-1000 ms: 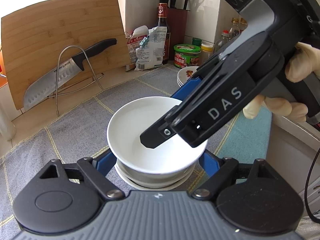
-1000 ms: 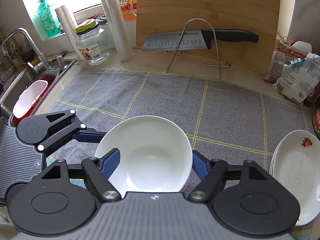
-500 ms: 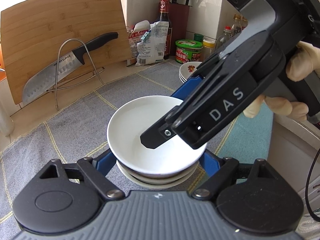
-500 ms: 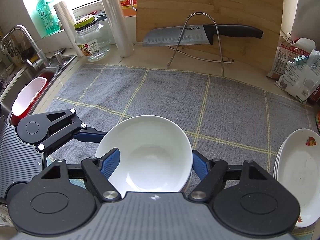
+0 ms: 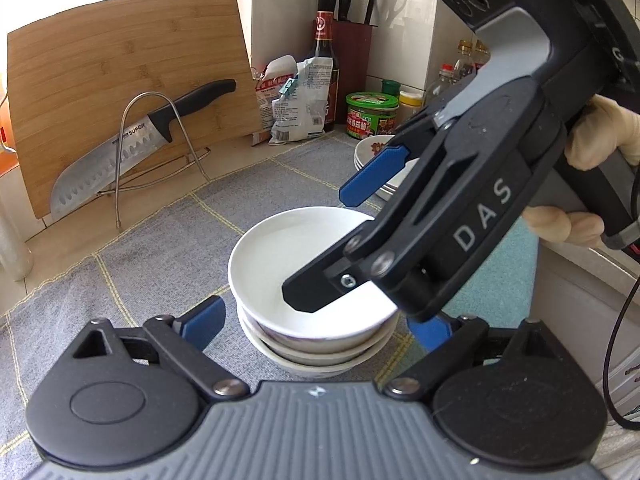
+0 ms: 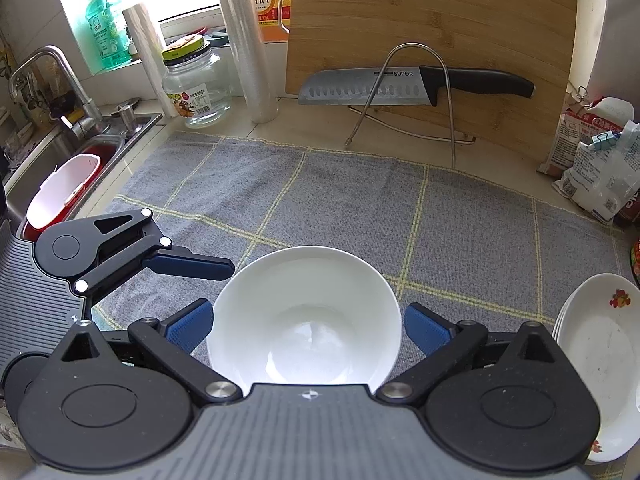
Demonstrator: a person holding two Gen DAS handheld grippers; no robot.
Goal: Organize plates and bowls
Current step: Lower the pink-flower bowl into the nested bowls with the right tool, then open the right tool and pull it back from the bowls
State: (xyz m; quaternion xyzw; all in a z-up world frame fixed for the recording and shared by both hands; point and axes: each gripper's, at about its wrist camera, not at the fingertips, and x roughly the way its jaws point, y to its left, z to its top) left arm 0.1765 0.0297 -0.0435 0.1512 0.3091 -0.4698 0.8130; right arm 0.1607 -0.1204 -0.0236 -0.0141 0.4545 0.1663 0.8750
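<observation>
Left wrist view: a stack of white bowls (image 5: 316, 280) stands on the grey checked cloth (image 5: 160, 248), between the two blue pads of the left gripper (image 5: 316, 324). The jaws have just been opening; both pads now stand clear of the bowl walls, so the stack lies between them but is not gripped. The right gripper (image 5: 360, 236), held by a gloved hand (image 5: 592, 184) at the right, reaches down from the upper right across the top bowl, one blue finger (image 5: 372, 178) on the far side of the rim and the near black finger over the bowl's hollow. Right wrist view: the top bowl (image 6: 304, 320) sits between the right gripper's (image 6: 306, 330) blue pads, with a narrow gap visible on each side, so these jaws are likewise open around it and do not clamp it. The left gripper's finger (image 6: 188, 266) lies to the left of the bowl, just off its rim. A stack of white plates (image 6: 596, 344) with a small red motif rests at the right edge of the cloth, apart from the bowls. Far side: a bamboo cutting board (image 6: 432, 20) leans against the wall, with a knife (image 6: 400, 84) on a wire stand (image 6: 416, 92) before it; the sink (image 6: 60, 152) is at far left.
</observation>
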